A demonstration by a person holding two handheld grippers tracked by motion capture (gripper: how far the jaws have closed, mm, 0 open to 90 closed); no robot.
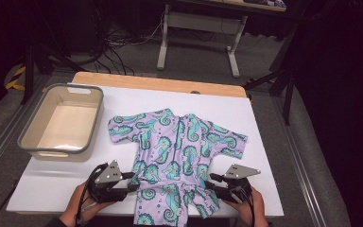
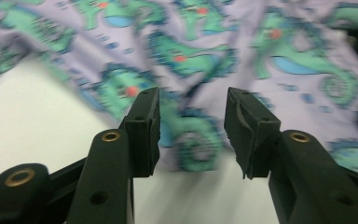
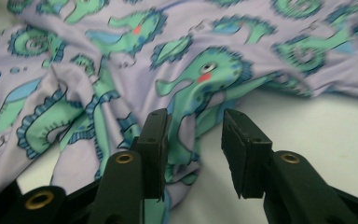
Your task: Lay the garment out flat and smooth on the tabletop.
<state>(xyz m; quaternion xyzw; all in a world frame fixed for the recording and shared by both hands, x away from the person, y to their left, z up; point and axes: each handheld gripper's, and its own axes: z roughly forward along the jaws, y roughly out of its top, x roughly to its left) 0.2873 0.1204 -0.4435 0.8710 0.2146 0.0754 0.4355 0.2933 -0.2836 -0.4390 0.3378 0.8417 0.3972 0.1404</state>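
Gaping jaws on both: left gripper point(image 2: 192, 128) at suit's left edge, nothing pinched; right gripper point(image 3: 193, 149) apart, fabric fold between, unclamped. Seahorse swimsuit point(image 1: 177, 151) lies flat, centre of white table point(image 1: 52, 182). Empty bin point(image 1: 61, 120) far left.

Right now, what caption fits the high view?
Both grippers, left and right, open at the sides of a seahorse-print suit spread on the white table.

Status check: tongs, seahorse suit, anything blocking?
Left tongs open, at suit's edge. Right tongs open, fabric between, unpinched. Seahorse suit spread flat on table. Bin off left, nothing blocking.
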